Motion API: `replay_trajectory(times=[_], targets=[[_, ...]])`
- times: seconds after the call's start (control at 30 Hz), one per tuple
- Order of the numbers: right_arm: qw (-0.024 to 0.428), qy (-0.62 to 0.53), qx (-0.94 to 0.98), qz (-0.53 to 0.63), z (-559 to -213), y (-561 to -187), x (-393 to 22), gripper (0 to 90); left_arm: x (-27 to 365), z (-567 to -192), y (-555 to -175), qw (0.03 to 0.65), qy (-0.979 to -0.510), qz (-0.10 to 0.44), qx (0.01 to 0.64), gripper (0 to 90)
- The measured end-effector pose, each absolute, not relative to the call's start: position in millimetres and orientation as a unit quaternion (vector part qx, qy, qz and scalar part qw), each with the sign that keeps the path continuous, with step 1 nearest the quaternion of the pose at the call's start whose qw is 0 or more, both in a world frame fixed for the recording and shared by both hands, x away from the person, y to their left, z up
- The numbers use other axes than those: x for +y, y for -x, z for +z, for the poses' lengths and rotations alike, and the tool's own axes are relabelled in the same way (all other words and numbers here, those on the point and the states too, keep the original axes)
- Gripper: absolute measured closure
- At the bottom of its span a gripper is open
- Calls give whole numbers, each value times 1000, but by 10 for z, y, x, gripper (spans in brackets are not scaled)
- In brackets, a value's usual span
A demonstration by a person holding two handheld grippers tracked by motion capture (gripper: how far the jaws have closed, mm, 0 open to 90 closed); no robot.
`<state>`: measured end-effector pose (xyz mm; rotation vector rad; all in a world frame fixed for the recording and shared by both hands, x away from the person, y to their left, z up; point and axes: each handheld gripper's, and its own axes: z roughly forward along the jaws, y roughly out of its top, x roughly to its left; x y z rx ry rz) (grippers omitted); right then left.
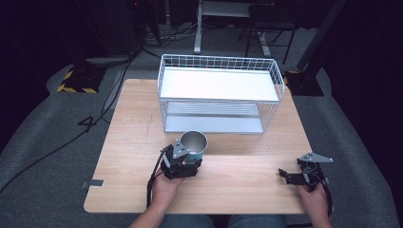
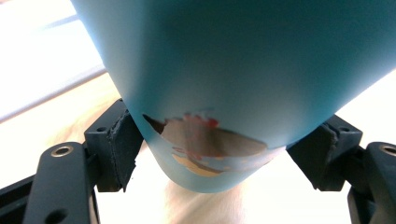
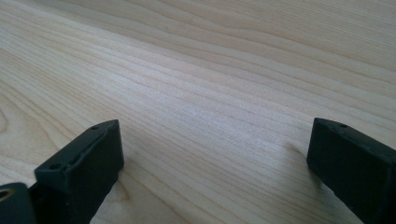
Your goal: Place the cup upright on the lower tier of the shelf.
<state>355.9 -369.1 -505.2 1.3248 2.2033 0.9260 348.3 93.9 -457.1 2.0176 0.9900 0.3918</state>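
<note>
Forearms enter the high view at six o'clock: the left tongs [image 1: 186, 160] clamp a blue cup [image 1: 194, 144] at the counter [image 1: 128, 142] centre, with a wire rack [image 1: 218, 92] at twelve o'clock. Left gripper view: pads [image 2: 122, 144] squeeze the cup's base, so it looks mid-lift and next needs a steady carry to the rack. Right gripper view: right tongs [image 3: 212, 161] gape empty over wood.

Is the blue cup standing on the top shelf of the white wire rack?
No, the blue cup is in the left claw over the table, in front of the white wire rack.
</note>
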Motion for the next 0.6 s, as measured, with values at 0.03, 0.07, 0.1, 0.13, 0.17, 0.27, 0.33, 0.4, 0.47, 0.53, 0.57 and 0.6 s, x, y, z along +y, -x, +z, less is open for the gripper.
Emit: replay_trajectory(times=[0.03,0.07,0.1,0.13,0.17,0.27,0.33,0.4,0.47,0.53,0.57,0.6], targets=[[204,-474,790,332,-5052,-3560,-3692,40,916,-4554,-3506,419,-803,155,394,248],[204,-474,790,332,-5052,-3559,-3692,41,899,-4530,-3528,418,-805,156,391,248],[204,-474,790,332,-5052,-3559,-3692,40,871,-4504,-3553,422,-804,158,389,248],[204,-474,790,332,-5052,-3559,-3692,40,850,-4489,-3562,424,-802,153,393,248],[204,-474,790,332,-5052,-3559,-3692,40,835,-4467,-3585,424,-803,154,389,248],[204,-474,790,332,-5052,-3559,-3691,40,772,-4413,-3652,432,-800,150,388,248],[204,-474,790,332,-5052,-3559,-3691,40,747,-4389,-3702,433,-801,151,385,248],[204,-474,790,332,-5052,-3559,-3691,40,719,-4369,-3753,437,-798,149,388,248],[205,-474,789,332,-5052,-3559,-3690,40,697,-4344,-3820,441,-796,144,390,248],[205,-475,789,332,-5052,-3559,-3690,40,673,-4328,-3867,444,-793,145,392,248],[205,-475,789,332,-5052,-3559,-3689,40,660,-4322,-3900,445,-792,144,393,248],[205,-475,789,332,-5052,-3559,-3689,40,660,-4322,-3900,445,-792,144,393,248]])
